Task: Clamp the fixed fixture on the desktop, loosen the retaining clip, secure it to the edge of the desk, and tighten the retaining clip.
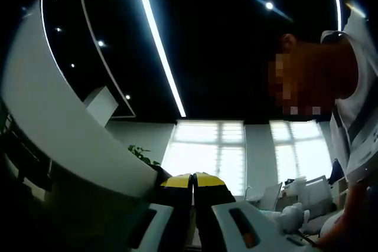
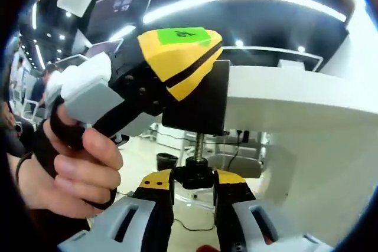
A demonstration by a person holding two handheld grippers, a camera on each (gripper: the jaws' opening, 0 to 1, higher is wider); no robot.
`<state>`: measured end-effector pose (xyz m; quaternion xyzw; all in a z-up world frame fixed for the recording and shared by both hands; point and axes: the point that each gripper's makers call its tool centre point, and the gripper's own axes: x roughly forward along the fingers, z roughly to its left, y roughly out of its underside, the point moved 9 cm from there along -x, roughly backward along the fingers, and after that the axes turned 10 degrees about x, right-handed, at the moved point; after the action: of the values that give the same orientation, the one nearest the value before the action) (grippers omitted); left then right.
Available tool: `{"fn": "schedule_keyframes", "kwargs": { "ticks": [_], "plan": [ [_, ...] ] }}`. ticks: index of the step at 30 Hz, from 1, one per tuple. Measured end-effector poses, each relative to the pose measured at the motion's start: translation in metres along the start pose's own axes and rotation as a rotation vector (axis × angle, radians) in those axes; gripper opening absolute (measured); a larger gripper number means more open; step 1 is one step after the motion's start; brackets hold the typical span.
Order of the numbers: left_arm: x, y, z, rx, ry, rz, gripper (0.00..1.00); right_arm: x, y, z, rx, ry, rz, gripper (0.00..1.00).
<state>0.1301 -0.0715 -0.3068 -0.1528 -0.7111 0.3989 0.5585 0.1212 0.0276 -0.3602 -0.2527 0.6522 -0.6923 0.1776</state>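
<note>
While the left tool [image 2: 177, 57] holds the clamp [image 2: 198, 101] at the bench [image 2: 283, 95] edge, the right tool [image 2: 194, 184] grips its knob [image 2: 194, 175] just below, screw upright

Left claw [image 1: 193, 182]: yellow-tipped jaws together, aimed upward. White desk [image 1: 65, 128] edge to its left; person [image 1: 354, 104] at right; bright windows [image 1: 212, 151] beyond; ceiling light strip [image 1: 159, 39] above.

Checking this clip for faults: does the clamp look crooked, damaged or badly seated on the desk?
Nothing stands out. In the right gripper view the black clamp sits on the white desk edge, its screw hanging straight, with the right tongs closed on the knob.
</note>
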Motion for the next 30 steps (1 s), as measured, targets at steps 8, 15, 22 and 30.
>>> {"fn": "schedule_keyframes", "kwargs": {
  "ticks": [8, 15, 22, 30],
  "plan": [
    [-0.001, 0.000, 0.000, 0.001, 0.004, 0.005, 0.01, 0.002, 0.000, -0.010, -0.002, -0.177, 0.036, 0.25],
    [0.000, 0.001, 0.000, 0.000, 0.008, 0.008, 0.01, -0.003, 0.004, -0.006, 0.020, -0.149, 0.007, 0.26],
    [0.000, 0.000, 0.000, 0.003, 0.003, 0.015, 0.01, -0.026, 0.013, -0.006, 0.051, -0.057, 0.027, 0.25],
    [-0.004, -0.011, 0.001, -0.007, -0.018, -0.028, 0.02, -0.046, 0.010, -0.009, 0.110, 0.038, -0.008, 0.24]
  ]
}}
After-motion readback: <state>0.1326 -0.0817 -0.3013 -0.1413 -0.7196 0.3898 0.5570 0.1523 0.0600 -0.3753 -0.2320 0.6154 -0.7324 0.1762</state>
